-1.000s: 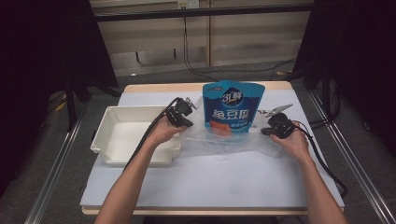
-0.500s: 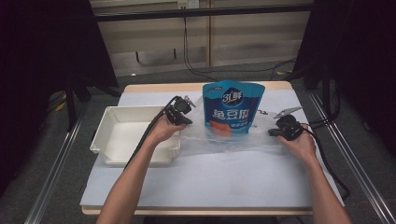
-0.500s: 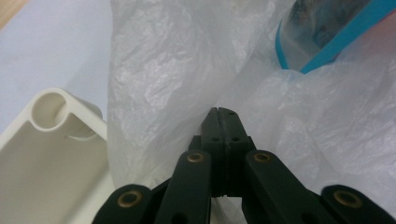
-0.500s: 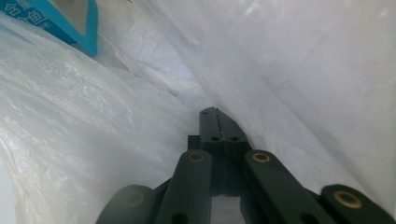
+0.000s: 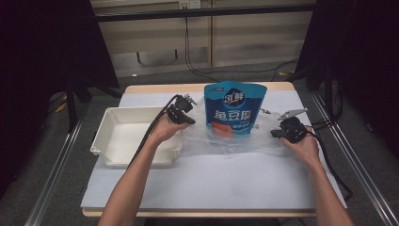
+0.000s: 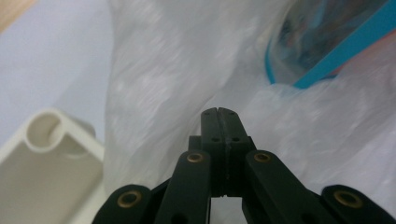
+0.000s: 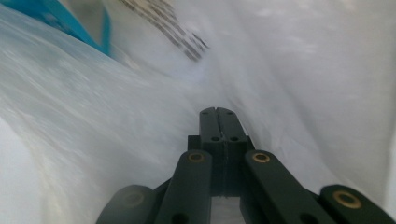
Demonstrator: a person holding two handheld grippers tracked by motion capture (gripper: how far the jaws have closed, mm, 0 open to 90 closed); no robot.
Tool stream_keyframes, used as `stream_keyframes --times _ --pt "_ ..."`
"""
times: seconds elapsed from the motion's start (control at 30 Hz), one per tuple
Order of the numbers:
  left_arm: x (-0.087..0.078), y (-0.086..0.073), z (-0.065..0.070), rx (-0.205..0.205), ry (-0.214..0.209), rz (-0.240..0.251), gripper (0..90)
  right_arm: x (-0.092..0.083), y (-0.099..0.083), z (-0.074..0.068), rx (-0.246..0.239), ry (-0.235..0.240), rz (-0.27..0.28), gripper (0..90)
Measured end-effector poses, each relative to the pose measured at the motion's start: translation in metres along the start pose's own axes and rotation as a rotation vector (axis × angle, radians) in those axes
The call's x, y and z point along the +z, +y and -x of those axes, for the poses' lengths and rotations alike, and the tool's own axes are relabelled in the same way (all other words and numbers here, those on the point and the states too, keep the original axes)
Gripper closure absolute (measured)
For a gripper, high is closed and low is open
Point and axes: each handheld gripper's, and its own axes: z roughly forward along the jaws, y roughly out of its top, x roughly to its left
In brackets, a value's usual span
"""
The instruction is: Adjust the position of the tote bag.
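Gripping clear bag (image 5: 230,141) – left gripper (image 5: 188,120), right gripper (image 5: 277,134) clenched; pale-blue table (image 5: 211,183), dark room.

On the table stand one blue pouch (image 5: 235,109) at twelve o'clock, one clear plastic bag (image 5: 221,139) around it, one white tray (image 5: 104,144) at nine o'clock, and two grippers.

Bag mid-table, tray to its left.
Clear crinkled plastic bag (image 5: 226,139) lies mid-table w/ blue printed stand-up pouch (image 5: 234,109) in it; white rectangular plastic tray (image 5: 104,141) just left, on pale table cover (image 5: 211,181). Grippers at bag's left & right edges.
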Motion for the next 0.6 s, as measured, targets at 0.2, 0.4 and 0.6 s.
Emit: stream_keyframes --times 0.2,0.4,0.6 --pt "-0.008 0.023 0.002 0.015 -0.014 0.009 89.8 -0.011 0.018 -0.019 -0.055 0.024 0.047 90.0" --pt "0.004 0.033 -0.003 0.001 -0.067 -0.008 89.7 -0.001 0.019 -0.033 -0.065 0.064 0.036 90.0" --pt "0.013 0.044 -0.001 0.014 -0.075 -0.045 89.3 0.004 0.021 -0.042 -0.072 0.099 0.043 90.0"
